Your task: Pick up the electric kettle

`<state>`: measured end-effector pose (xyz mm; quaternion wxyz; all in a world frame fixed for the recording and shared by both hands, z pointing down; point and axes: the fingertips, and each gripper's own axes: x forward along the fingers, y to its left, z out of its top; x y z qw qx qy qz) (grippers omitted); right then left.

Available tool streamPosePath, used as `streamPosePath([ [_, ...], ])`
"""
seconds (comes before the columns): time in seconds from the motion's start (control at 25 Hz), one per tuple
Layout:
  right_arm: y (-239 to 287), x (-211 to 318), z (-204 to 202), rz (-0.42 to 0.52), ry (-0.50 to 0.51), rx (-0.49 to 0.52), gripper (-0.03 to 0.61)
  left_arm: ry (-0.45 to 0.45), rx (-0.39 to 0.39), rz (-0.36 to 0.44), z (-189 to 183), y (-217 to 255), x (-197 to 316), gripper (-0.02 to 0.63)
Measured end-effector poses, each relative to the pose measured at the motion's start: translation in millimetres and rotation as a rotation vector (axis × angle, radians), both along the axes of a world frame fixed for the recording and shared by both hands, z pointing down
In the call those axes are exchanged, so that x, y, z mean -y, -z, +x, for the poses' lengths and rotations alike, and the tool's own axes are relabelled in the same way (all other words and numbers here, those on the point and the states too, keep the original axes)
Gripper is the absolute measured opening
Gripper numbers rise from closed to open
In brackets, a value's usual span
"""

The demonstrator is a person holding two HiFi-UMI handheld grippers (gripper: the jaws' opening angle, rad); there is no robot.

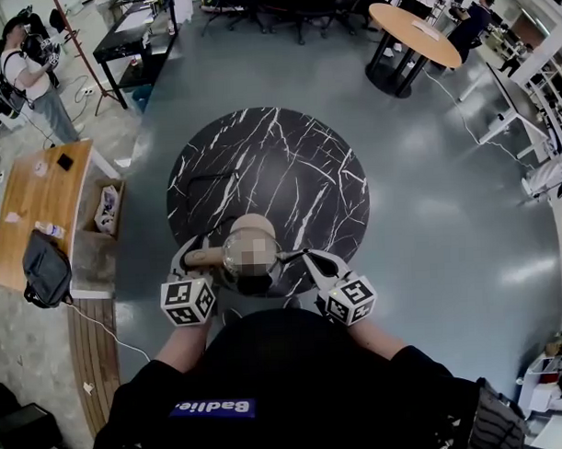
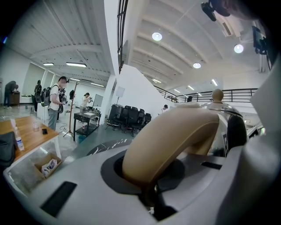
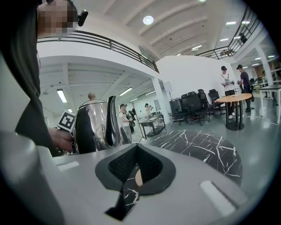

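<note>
**Clerk:** Item one, leftmost?

**Checker:** Your left gripper. The jaws are drawn nearly together and clamped on the tan handle of the electric kettle. The handle arches up and away from between the pads.

**Clerk:** Pose of that hand?

**Checker:** You hold it low, just in front of your torso. It points forward and a little downward, with its marker cube at the end nearest you.

**Clerk:** Item two, the kettle itself?

**Checker:** It has a polished steel body and a lid knob on top. It sits between your two grippers, over the near edge of the round black marble table. The base is hidden, so I cannot tell whether it stands on the top or hangs clear of it. The spout is on the side toward your right gripper.

**Clerk:** Item three?

**Checker:** Your right gripper. The jaws are closed tip to tip and hold nothing. Only the table's veined top shows through the slit below the tips.

**Clerk:** Pose?

**Checker:** It is level with the left one and has the same slight downward tilt. You hold it just beside the spout, with its cube toward you. I cannot make out whether it touches the kettle
</note>
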<state>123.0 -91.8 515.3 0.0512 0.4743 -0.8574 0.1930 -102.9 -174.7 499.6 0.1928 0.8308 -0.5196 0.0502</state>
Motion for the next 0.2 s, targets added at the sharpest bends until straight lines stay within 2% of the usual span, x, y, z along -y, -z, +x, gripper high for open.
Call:
streamPosePath([
  [0.2, 0.5, 1.7, -0.5, 0.003, 0.001, -0.002, 0.002, 0.003, 0.000, -0.003, -1.2, -0.2, 2.1, 0.031],
])
